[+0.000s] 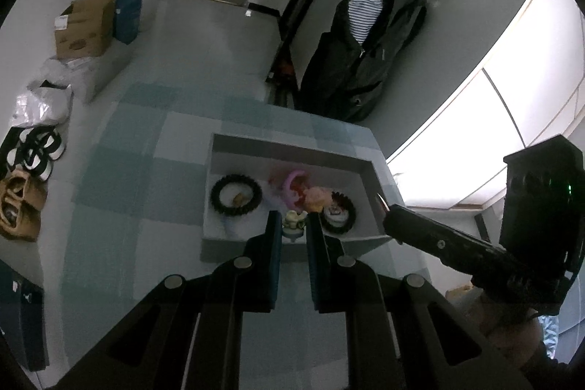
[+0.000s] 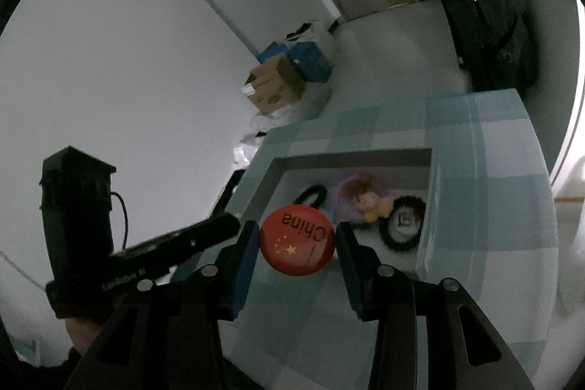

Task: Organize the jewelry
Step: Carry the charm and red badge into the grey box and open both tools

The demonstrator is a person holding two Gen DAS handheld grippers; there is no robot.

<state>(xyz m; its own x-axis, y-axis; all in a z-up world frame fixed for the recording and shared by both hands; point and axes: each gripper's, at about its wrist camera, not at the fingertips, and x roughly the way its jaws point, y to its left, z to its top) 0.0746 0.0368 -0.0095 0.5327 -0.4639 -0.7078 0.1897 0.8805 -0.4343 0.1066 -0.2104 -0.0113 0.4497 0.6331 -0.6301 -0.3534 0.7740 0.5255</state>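
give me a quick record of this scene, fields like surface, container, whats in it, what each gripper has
surface: table with a blue and white checked cloth
container: shallow grey tray on the cloth
in tray: black beaded bracelet, pink ring, second dark bracelet, small figures
left gripper: shut on a small pale trinket at the tray's near edge
right gripper: shut on a red round badge marked China, above the tray's near edge

Both wrist views (angled down) toward tray (image 1: 215,148)
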